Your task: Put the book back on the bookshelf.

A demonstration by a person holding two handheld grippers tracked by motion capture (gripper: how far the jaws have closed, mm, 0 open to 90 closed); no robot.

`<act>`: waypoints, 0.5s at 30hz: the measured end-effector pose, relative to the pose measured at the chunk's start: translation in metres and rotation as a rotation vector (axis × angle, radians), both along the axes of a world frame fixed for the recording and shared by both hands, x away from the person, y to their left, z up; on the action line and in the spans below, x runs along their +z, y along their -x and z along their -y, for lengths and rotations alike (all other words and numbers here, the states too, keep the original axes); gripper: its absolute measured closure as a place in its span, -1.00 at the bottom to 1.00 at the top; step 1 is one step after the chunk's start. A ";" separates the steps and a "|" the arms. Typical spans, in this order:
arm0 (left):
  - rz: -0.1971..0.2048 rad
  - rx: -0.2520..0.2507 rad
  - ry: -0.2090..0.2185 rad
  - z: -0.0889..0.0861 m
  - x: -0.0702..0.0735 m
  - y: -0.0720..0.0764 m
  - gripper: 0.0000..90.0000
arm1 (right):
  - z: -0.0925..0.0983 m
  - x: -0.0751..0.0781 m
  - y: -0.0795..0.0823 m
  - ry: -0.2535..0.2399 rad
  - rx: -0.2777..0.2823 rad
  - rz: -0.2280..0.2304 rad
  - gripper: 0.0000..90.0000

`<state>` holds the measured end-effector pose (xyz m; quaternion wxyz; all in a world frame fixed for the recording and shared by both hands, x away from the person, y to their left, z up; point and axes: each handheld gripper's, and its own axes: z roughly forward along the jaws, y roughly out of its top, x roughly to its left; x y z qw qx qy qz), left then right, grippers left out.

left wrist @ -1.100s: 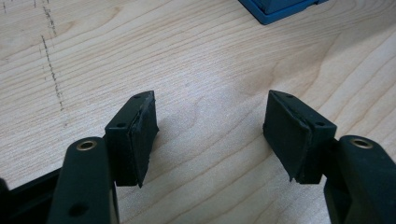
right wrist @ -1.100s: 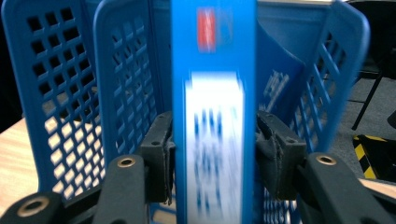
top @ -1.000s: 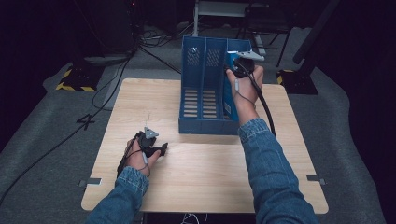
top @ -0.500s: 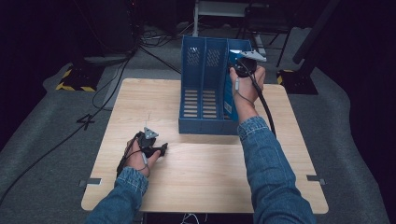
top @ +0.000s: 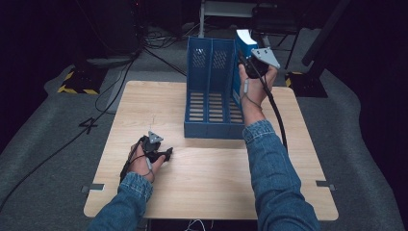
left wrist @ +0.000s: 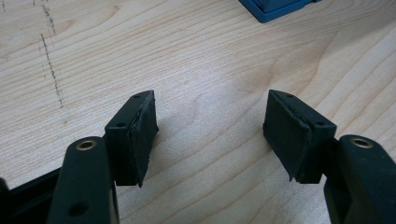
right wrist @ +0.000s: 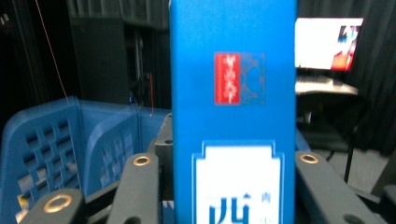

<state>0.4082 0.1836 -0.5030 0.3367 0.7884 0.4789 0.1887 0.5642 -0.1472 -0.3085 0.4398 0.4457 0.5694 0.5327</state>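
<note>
Two hands | left gripper gapes, low on table | right gripper raised, clamps blue box

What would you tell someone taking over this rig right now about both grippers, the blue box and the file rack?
Right gripper: shut on the blue box, holding it upright by its spine at the rack's right end; its jaws have just been closing on it.
Left gripper: open, nothing between the jaws, resting low over the wooden table near the front left.
Blue file rack: stands at the back middle of the table; the two slots on the left look empty.
Done: box gripped at the rack.
Left: whether it goes in or comes out can't be told from here; probably finish that move, then release.
</note>
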 end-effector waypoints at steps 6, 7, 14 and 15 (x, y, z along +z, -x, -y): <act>0.004 0.002 -0.001 0.000 0.000 0.000 -0.22 | -0.003 -0.044 0.000 0.029 0.013 -0.085 0.34; 0.004 0.004 0.001 0.001 0.000 0.000 -0.22 | -0.002 -0.053 0.000 0.043 0.012 -0.117 0.34; 0.008 0.005 -0.003 0.001 0.000 -0.001 -0.21 | -0.004 -0.068 0.013 0.040 -0.001 -0.113 0.31; 0.008 0.006 -0.001 0.001 0.000 -0.001 -0.21 | -0.004 -0.068 0.013 0.040 -0.001 -0.113 0.31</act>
